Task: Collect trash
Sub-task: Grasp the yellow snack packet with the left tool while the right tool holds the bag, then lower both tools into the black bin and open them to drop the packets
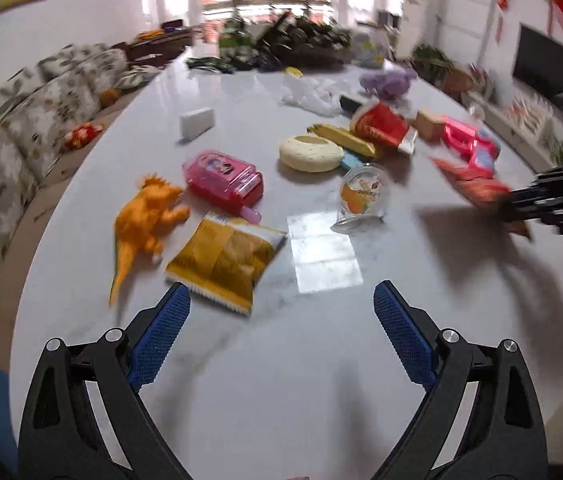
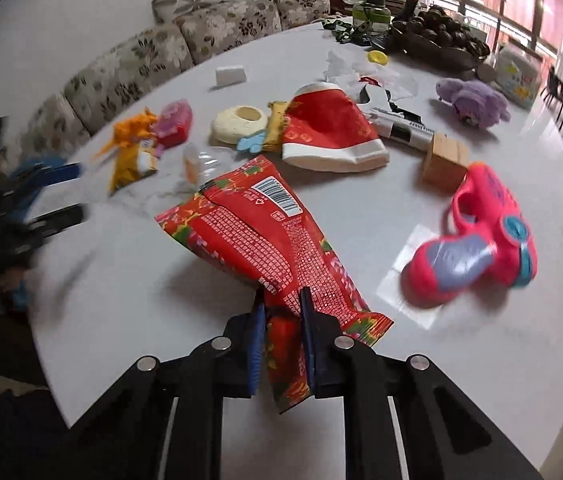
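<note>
My right gripper (image 2: 281, 300) is shut on a red snack wrapper (image 2: 265, 232) with a barcode and holds it lifted over the white table (image 2: 201, 280). The same wrapper (image 1: 473, 184) shows blurred at the right of the left wrist view, held by the right gripper (image 1: 521, 204). My left gripper (image 1: 281, 292) is open and empty above the table's near edge. A yellow snack bag (image 1: 223, 260) lies just ahead of its left finger. A clear plastic cup (image 1: 361, 200) lies on its side further ahead.
Toys lie around: an orange dinosaur (image 1: 145, 220), a pink case (image 1: 225, 178), a pink toy gun (image 2: 489, 236), a red hat (image 2: 329, 128), a cream ring (image 1: 311, 152), a wooden block (image 2: 443, 160), a purple plush (image 2: 473, 100). A sofa (image 1: 21, 120) stands left.
</note>
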The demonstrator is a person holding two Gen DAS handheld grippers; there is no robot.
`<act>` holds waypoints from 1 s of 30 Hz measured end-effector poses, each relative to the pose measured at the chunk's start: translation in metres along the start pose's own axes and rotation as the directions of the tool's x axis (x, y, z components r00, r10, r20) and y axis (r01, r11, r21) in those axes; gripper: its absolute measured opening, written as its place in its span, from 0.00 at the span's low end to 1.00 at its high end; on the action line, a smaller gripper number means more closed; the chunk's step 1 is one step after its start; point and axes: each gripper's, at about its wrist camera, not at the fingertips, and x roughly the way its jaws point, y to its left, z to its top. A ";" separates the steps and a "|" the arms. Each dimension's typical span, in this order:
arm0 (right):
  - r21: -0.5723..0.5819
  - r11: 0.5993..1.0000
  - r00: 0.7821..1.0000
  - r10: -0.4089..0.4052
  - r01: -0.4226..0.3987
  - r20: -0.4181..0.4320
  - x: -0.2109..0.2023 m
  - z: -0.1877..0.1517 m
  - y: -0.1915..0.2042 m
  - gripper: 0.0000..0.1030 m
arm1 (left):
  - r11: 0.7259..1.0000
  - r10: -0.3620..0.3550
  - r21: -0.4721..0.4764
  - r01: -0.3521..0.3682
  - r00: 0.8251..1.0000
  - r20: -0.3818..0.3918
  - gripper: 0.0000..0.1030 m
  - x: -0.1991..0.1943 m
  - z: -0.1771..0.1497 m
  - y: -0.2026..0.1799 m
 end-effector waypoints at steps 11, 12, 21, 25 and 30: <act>0.106 0.981 0.981 0.151 -0.164 0.125 -0.051 -0.038 0.023 0.15 | 0.989 0.074 0.135 -0.069 0.997 -0.033 0.57 0.047 0.016 0.009; 0.111 0.981 0.980 0.146 -0.161 0.133 -0.054 -0.042 0.026 0.15 | 0.990 0.061 0.130 -0.056 0.997 -0.037 0.52 0.043 0.015 0.010; 0.182 0.954 0.958 0.201 -0.240 0.206 -0.056 -0.069 0.072 0.15 | 0.998 -0.067 0.015 0.065 0.988 0.140 0.14 -0.069 -0.034 -0.009; 0.185 0.944 0.942 0.223 -0.273 0.252 -0.071 -0.087 0.100 0.15 | 0.993 -0.113 0.048 0.104 0.963 0.245 0.14 -0.135 -0.059 -0.028; 0.187 0.933 0.923 0.243 -0.306 0.299 -0.102 -0.115 0.123 0.15 | 0.986 -0.162 0.074 0.147 0.945 0.284 0.14 -0.188 -0.097 -0.041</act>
